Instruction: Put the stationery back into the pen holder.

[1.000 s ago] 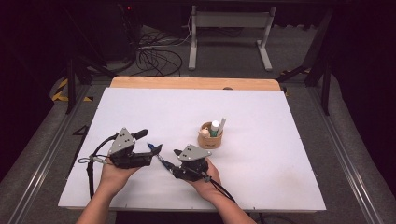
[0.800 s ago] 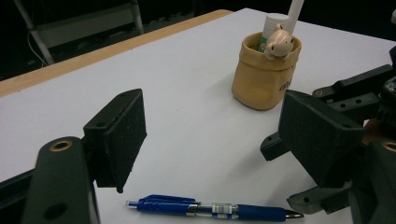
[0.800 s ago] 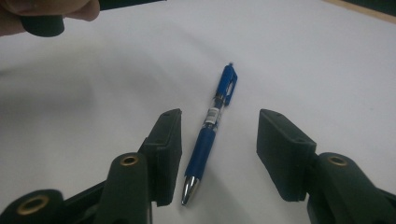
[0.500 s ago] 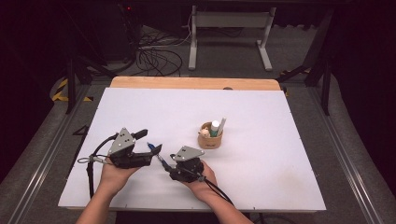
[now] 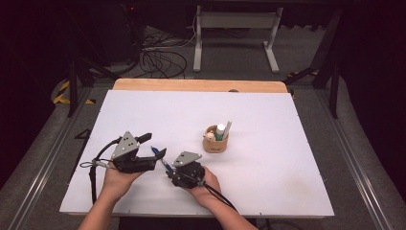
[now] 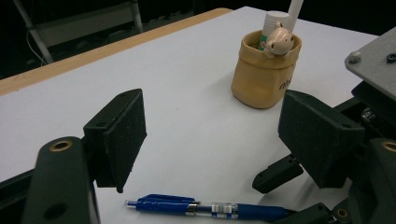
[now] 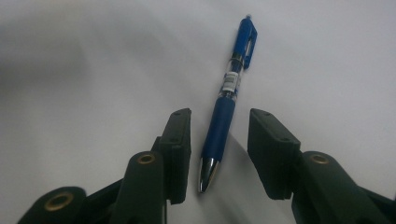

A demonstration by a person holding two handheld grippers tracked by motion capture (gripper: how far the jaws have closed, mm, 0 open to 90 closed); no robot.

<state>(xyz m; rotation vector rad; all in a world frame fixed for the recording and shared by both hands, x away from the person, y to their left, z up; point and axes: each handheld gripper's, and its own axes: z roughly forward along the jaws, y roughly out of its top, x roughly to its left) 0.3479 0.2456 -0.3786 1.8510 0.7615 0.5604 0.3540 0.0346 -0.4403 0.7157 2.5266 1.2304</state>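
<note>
The right gripper (image 7: pixel 219 156) has its fingers (image 7: pixel 177 149) parted just wider than the blue pen (image 7: pixel 227 112), one on each side of the grip end near the silver tip, and neither pad seems to touch the barrel. The pen lies flat on the white bench (image 5: pixel 268 158), free of any hold. Compared with a second ago, the right hand (image 5: pixel 203 184) has slid a little toward the person's left and closer to the pen, so the fingers now straddle it; I judge the grasp is lined up and only the closing remains.

The left gripper (image 6: pixel 210 135) has its fingers (image 6: pixel 119 133) spread wide and empty, hovering over the clip end of the pen (image 6: pixel 205 209), which lies below and between them.

Farther off, well apart from both hands, stands a tan pen holder (image 5: pixel 215 140) with a few things upright in it
</note>
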